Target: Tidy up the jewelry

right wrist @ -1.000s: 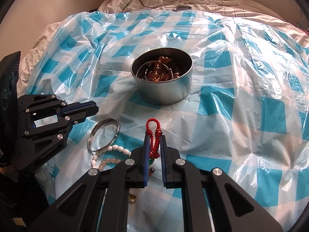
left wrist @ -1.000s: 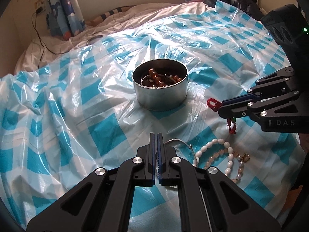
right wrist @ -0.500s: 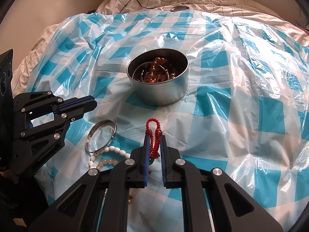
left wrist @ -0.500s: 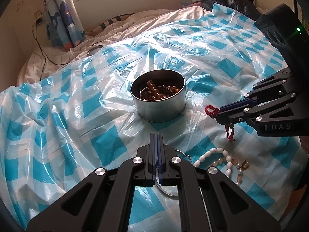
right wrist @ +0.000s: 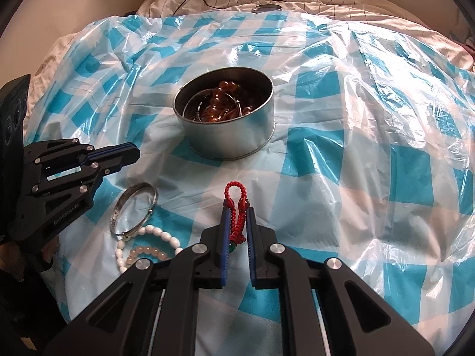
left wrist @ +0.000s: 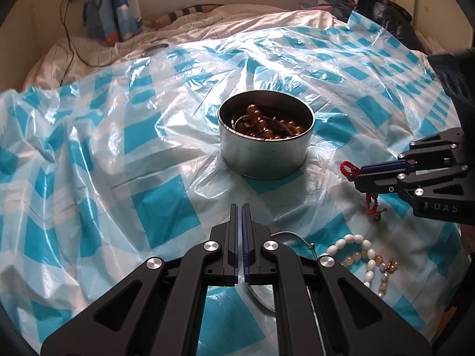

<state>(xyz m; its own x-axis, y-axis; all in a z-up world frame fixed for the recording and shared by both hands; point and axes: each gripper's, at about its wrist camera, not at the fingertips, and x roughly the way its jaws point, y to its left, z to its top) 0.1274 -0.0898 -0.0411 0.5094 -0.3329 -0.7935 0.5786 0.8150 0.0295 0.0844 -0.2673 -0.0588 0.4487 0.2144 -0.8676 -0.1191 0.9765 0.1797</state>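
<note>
Our right gripper (right wrist: 237, 212) has its jaws nearly closed on the red cord (right wrist: 236, 207), pinching it along the middle. The knotted loop pokes out past the fingertips toward the tin (right wrist: 225, 124), and the tail with a green bead hangs back between the jaws toward the palm. So the cord's long axis runs straight along the fingers, loop end leading. In the left view it looks clear of the sheet (left wrist: 166, 195), its tail dangling below the jaws.

Our left gripper (left wrist: 240, 207) is fully closed on nothing, above the bangle (right wrist: 133, 207).

To do this step well, we judge we should carry the cord over the tin's rim until the whole dangling tail is above the opening, then part the jaws. The tail hangs low, so it needs height or it may snag the rim. The tin sits on soft bedding near the sheet's middle and could tip if bumped.

The bangle, white beads (right wrist: 157, 233) and peach beads (right wrist: 148, 252) lie toward the sheet's near left edge, waiting. The tin already holds amber beads (right wrist: 221, 101).
</note>
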